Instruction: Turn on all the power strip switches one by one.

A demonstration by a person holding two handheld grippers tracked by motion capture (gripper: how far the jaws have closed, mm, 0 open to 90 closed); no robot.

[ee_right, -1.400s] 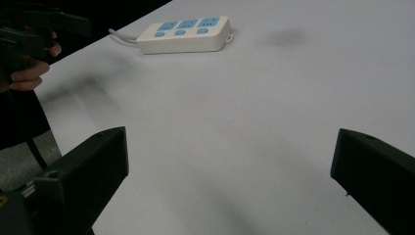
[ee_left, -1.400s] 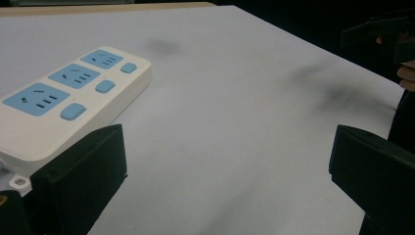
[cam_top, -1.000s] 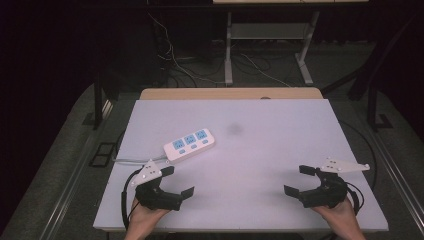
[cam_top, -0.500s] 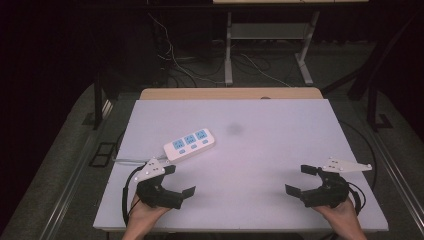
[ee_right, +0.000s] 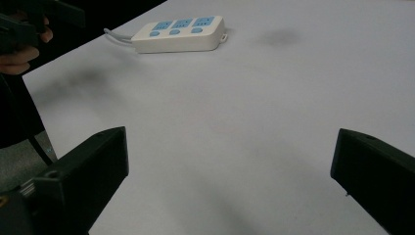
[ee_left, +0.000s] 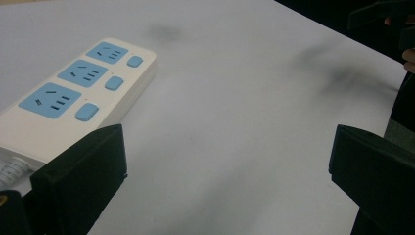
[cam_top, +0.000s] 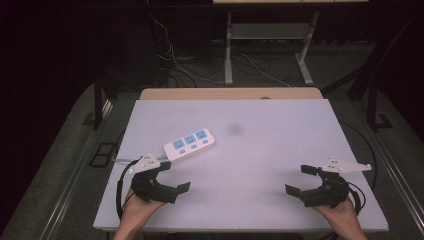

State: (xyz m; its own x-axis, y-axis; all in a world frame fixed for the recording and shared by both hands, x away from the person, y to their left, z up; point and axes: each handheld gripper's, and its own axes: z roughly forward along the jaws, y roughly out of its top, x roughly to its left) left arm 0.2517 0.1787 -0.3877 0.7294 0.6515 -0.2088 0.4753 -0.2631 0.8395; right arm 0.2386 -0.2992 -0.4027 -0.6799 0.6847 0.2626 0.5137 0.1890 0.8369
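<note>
From the high view, the left gripper [cam_top: 167,176] rests at the near left of the white table top [cam_top: 280,150] with its jaws spread wide and nothing between them, and the white plastic power strip with three blue sockets and three blue switches [cam_top: 189,144] lies flat just ahead of it and slightly to its right, close to the forward jaw but apart from it; the right gripper [cam_top: 300,181], equally wide and empty, sits well apart from the strip, far off to that gripper's left and ahead. In the left gripper view the power strip [ee_left: 73,95] lies beyond the left-hand jaw, outside the gap, with its ribbed white cable [ee_left: 9,172] leaving the near end beside that jaw; a faint dark smudge [ee_left: 164,32] marks the table past it. In the right gripper view the strip [ee_right: 178,34] is far ahead and to the left of the open jaws, its cable trailing toward the other hand. The strip looks a rigid, fairly light moulded shell with smooth, probably slippery sides; I judge it best taken across its narrow width near the middle, on the plain long edges, clear of the switches, since the trailing cable will likely drag and twist it if gripped at one end.
</note>
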